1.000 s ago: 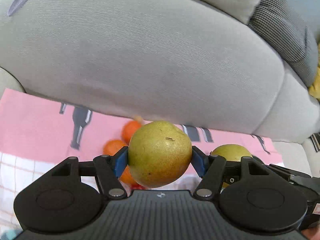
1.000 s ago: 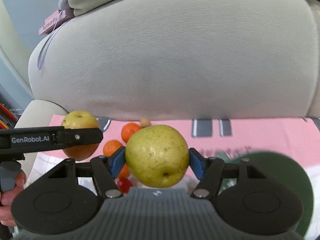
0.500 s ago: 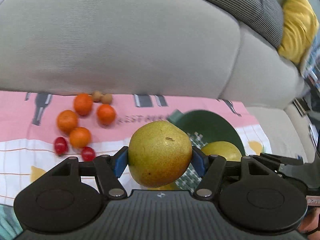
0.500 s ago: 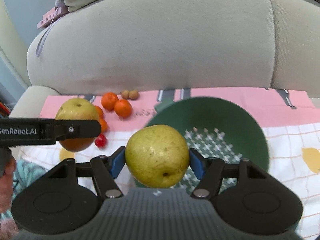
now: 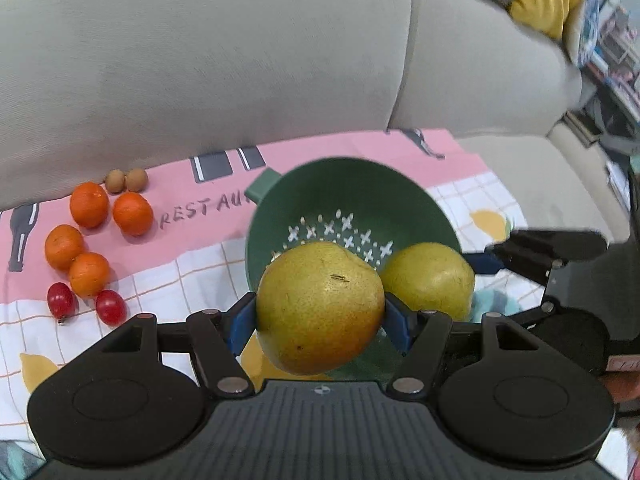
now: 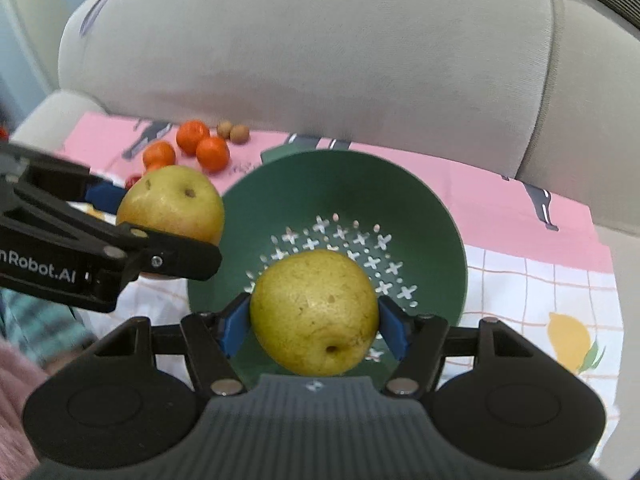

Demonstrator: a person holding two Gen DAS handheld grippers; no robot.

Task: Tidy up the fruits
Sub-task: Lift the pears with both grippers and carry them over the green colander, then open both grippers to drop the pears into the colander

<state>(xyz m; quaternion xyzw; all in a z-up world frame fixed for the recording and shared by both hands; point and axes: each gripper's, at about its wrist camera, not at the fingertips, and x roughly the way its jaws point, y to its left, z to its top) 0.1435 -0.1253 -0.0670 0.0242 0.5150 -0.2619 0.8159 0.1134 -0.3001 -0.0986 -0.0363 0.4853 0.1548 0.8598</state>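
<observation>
Only left wrist view shows cherry tomatoes [image 5: 60, 300], each gripper [image 5: 320, 316] [image 6: 314, 326] pinching a pear [image 5: 316, 304] [image 6: 312, 316] above green colander [image 6: 400, 184]

A sofa seat [image 5: 576, 168] carries a pink-and-checked cloth [image 5: 192, 264]; on it a green colander [image 5: 360, 196], oranges [image 5: 132, 213], cherry tomatoes [image 5: 110, 306].
</observation>
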